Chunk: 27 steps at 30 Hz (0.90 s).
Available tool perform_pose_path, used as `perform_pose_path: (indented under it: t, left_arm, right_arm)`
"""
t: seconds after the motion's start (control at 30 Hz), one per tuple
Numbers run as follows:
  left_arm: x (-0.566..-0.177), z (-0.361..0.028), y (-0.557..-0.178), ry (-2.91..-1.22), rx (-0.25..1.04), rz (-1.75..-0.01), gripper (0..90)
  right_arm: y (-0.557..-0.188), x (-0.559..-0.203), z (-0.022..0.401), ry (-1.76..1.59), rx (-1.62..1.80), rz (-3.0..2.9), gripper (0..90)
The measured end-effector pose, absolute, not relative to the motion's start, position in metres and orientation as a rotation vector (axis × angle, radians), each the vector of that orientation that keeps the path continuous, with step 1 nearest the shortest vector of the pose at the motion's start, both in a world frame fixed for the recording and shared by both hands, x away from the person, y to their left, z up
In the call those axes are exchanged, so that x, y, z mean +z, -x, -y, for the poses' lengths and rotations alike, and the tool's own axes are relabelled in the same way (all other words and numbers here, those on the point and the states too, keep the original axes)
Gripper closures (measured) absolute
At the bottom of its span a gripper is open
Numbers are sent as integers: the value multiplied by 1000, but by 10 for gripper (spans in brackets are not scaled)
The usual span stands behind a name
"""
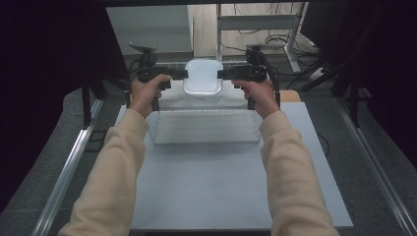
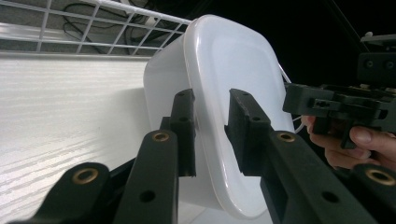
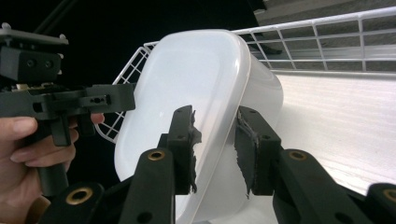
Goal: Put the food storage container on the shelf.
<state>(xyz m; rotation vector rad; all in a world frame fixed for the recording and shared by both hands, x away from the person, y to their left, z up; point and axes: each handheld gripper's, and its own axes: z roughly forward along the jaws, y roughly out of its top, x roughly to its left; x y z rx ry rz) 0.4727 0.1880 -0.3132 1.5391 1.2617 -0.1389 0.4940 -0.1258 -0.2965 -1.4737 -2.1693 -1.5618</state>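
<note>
A white plastic container (image 1: 202,76) with a fitted lid stands in a white wire basket (image 1: 204,128), close to its far wall. My left gripper (image 1: 184,73) comes at it from the left and my right gripper (image 1: 221,73) from the right, both level. In the left gripper view the black jaws (image 2: 210,107) straddle the lid rim of the container (image 2: 233,60) with a gap showing, so they are open. In the right gripper view the jaws (image 3: 215,121) also stand apart around the rim of the container (image 3: 187,74), its worn pads off the plastic.
The basket sits at the far end of a pale blue-grey table (image 1: 221,182); its wire walls (image 2: 93,28) (image 3: 327,37) rise behind the container. Cables and a metal desk frame (image 1: 255,24) lie on the floor beyond. Dark curtains flank both sides.
</note>
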Motion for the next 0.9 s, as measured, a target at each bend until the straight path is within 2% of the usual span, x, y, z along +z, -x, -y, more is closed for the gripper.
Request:
perform_pose_path:
  t: [0.37,0.43,0.47,0.53,0.57,0.7,0.9]
  left_arm:
    - [-321,-186,-475,-1535,-141,-1278,668]
    - [-321,-186,-473,-1525,-82,-1279,584]
    - [-321,-186,-473,-1525,-82,-1279,530]
    - [-318,-188,-469,-1524,-60,-1258,500]
    - [-312,-190,-462,-1522,-25,-1236,465]
    - [-303,-193,-444,-1518,3,-1183,392]
    - [-305,-198,-416,-1537,27,-1155,336]
  right_arm:
    - [-506,-309,127,1486,-1583,2130,656]
    - [-504,-308,128,1489,-1634,2116,544]
    - [-504,-308,128,1489,-1634,2116,544]
    - [-499,-304,131,1479,-1686,2120,510]
    - [-491,-298,133,1448,-1704,2166,463]
    - [-470,-288,144,1355,-1761,2226,387]
    - [-438,-290,158,1267,-1765,2351,344]
